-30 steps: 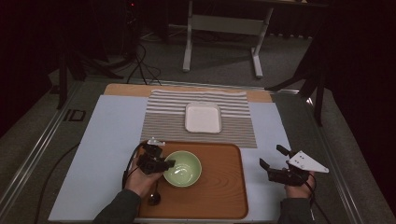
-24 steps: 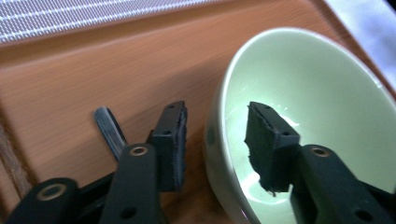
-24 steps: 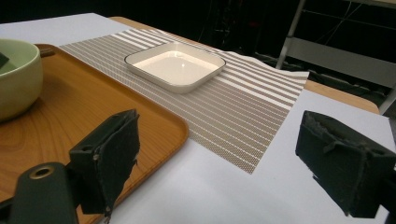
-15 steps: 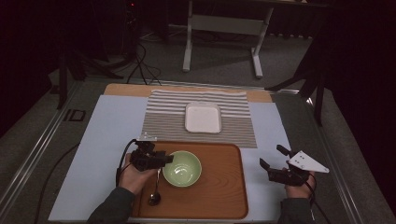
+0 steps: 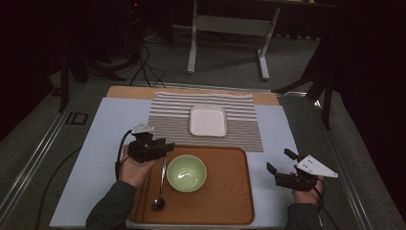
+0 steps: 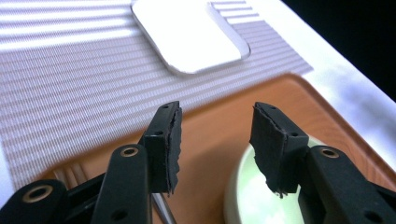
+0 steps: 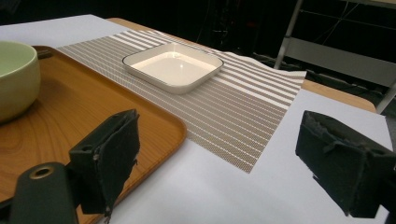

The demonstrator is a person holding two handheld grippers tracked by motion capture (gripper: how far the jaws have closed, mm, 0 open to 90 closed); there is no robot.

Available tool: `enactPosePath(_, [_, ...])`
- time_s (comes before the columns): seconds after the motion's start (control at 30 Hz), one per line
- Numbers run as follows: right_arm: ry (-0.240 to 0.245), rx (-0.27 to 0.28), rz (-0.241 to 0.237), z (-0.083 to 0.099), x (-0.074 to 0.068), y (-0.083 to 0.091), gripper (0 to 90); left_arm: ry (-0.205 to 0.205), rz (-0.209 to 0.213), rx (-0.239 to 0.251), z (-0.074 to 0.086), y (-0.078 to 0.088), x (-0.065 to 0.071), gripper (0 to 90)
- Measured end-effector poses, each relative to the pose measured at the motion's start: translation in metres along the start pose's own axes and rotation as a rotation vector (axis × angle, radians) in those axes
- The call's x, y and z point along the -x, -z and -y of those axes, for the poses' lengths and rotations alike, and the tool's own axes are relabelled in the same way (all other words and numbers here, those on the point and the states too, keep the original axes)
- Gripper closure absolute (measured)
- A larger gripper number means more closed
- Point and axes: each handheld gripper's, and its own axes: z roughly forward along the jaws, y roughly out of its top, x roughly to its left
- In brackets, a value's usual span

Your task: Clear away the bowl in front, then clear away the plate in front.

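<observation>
A metal spoon (image 5: 161,188) lies on the wooden tray (image 5: 230,191), left of a pale green bowl (image 5: 186,173). My left gripper (image 5: 167,146) hovers over the spoon's handle end at the tray's far left corner. Its jaws have just been opening and nothing is between them. In the left gripper view, that gripper (image 6: 215,140) looks over the green bowl's rim (image 6: 243,186), with the spoon handle (image 6: 161,212) below the left jaw. My right gripper (image 5: 278,160) stands open and empty off the tray's right side; its own view shows the jaws (image 7: 219,158) wide apart.
A white square dish (image 5: 208,120) sits on a striped placemat (image 5: 167,120) beyond the tray, also seen as the dish (image 7: 173,65) ahead of the right gripper. A pale sheet (image 5: 100,143) covers the table. Dark floor and a metal stand lie behind.
My left gripper has risen from the spoon's handle and drawn slightly left, its jaws spreading apart. The spoon stays where it lay. The right gripper has not moved.
</observation>
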Motion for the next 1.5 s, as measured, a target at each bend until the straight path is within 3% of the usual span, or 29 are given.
enactPosePath(0.2, [0.000, -0.001, 0.001, 0.000, 0.000, 0.000, 13.0, 0.012, -0.029, 0.039, -0.023, -0.007, -0.006, 52.2])
enactPosePath(0.53, [-0.003, 0.000, 0.002, 0.000, 0.001, 0.001, 13.0, -0.023, -0.068, -0.027, -0.056, -0.039, -0.013, 51.3])
enactPosePath(0.73, [-0.005, 0.003, 0.003, 0.001, 0.001, 0.001, 13.0, -0.045, -0.083, -0.099, -0.068, -0.072, -0.019, 51.4])
enactPosePath(0.9, [-0.005, 0.003, 0.001, 0.000, 0.001, 0.000, 13.0, -0.067, -0.093, -0.167, -0.072, -0.101, -0.024, 52.5])
enactPosePath(1.17, [-0.008, 0.007, 0.005, 0.001, 0.003, 0.001, 13.0, -0.059, -0.106, -0.231, -0.071, -0.134, -0.029, 60.1])
enactPosePath(1.4, [-0.007, 0.009, 0.004, 0.001, 0.003, 0.002, 13.0, -0.061, -0.137, -0.298, -0.067, -0.154, -0.031, 69.6])
enactPosePath(1.5, [-0.011, 0.009, 0.005, 0.001, 0.004, 0.002, 13.0, -0.051, -0.130, -0.298, -0.066, -0.158, -0.032, 71.2])
